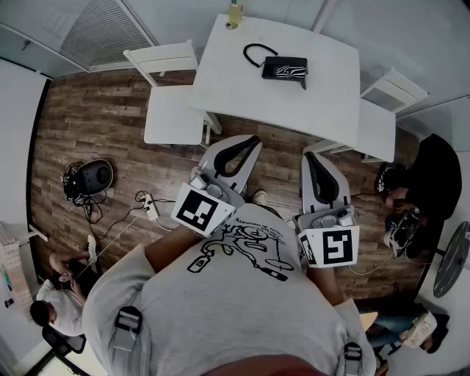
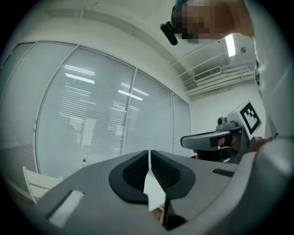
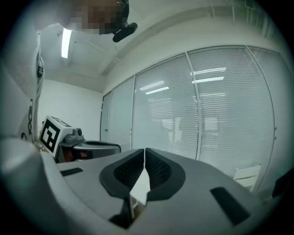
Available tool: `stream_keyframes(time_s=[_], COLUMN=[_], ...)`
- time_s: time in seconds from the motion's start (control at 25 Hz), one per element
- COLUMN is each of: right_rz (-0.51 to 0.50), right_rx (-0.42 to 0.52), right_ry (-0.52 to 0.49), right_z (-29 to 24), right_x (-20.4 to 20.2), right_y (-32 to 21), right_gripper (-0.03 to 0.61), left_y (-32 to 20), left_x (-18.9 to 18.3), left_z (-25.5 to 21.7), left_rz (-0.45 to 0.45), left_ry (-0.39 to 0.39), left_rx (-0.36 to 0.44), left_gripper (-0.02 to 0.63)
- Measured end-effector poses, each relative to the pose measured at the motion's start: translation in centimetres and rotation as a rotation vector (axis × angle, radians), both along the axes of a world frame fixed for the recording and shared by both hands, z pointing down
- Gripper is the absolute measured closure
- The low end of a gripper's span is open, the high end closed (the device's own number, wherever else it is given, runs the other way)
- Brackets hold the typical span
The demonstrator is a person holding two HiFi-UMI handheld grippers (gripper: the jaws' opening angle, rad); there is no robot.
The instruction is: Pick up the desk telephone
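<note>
The left gripper (image 2: 149,155) has its jaws pressed together with only a hairline seam between the dark ribbed pads (image 2: 133,172), and nothing is in them. The right gripper (image 3: 144,153) is the same: pads closed, empty. Both are held out about level, side by side in front of the person's chest.

Each gripper view catches its neighbour. The right gripper's marker cube (image 2: 250,117) shows off to the left gripper's right side. The left gripper's marker cube (image 3: 51,133) shows off to the right gripper's left. Past the closed tips, both views show a glass wall hung with slatted blinds (image 3: 220,114). A white wedge of table (image 3: 140,186) is just visible below the seam.

Only the head view shows what lies ahead and below. There the left gripper (image 1: 253,141) and right gripper (image 1: 310,153) point at the white table (image 1: 316,110). The desk telephone (image 1: 285,70) lies on that table, black, with its cord looped beside it. It is well beyond both sets of tips and roughly between the lines they point along. A small bottle (image 1: 234,15) stands at the table's far edge, beyond the left gripper. A white chair (image 1: 172,95) sits out to the left gripper's outer side. Another chair (image 1: 382,110) sits outside the right gripper, on the wood floor (image 1: 95,125).
</note>
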State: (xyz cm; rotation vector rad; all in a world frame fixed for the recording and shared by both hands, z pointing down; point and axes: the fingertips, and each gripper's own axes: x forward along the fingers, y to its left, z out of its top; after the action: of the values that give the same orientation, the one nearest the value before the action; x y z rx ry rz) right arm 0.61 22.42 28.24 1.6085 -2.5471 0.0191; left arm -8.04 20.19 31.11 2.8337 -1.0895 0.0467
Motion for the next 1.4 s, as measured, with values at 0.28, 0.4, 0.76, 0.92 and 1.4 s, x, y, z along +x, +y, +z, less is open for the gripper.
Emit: stream_keyframes(time_s=[0.28, 0.4, 0.76, 0.92, 1.4], right_rz=[-0.013, -0.008, -0.006, -0.011, 0.017], right_rx=[0.019, 0.012, -0.007, -0.012, -0.023], right_ry=[-0.018, -0.027, -0.029, -0.033, -0.067], right_z=[-0.4, -0.2, 0.5, 1.0, 2.1], right_x=[-3.1, -4.4, -5.8, -5.4, 1.4], right_y=[-1.2, -1.7, -3.3, -4.3, -10.8], right_gripper=[0.566, 0.568, 0.568, 0.568, 0.568], left_y=[-1.2, -1.8, -3.3, -4.2, -10.8], left_x=[-2.9, -4.3, -6.2, -5.9, 0.5], left_z=[0.2, 0.6, 1.6, 1.8, 2.5], left_rz=[0.004, 0.006, -0.008, -0.015, 0.0], left_ry=[0.021, 0.032, 0.032, 0.032, 0.017], left_rx=[-0.01, 0.008, -0.028, -0.03, -0.043], left_gripper=[0.595, 0.595, 0.595, 0.595, 0.595])
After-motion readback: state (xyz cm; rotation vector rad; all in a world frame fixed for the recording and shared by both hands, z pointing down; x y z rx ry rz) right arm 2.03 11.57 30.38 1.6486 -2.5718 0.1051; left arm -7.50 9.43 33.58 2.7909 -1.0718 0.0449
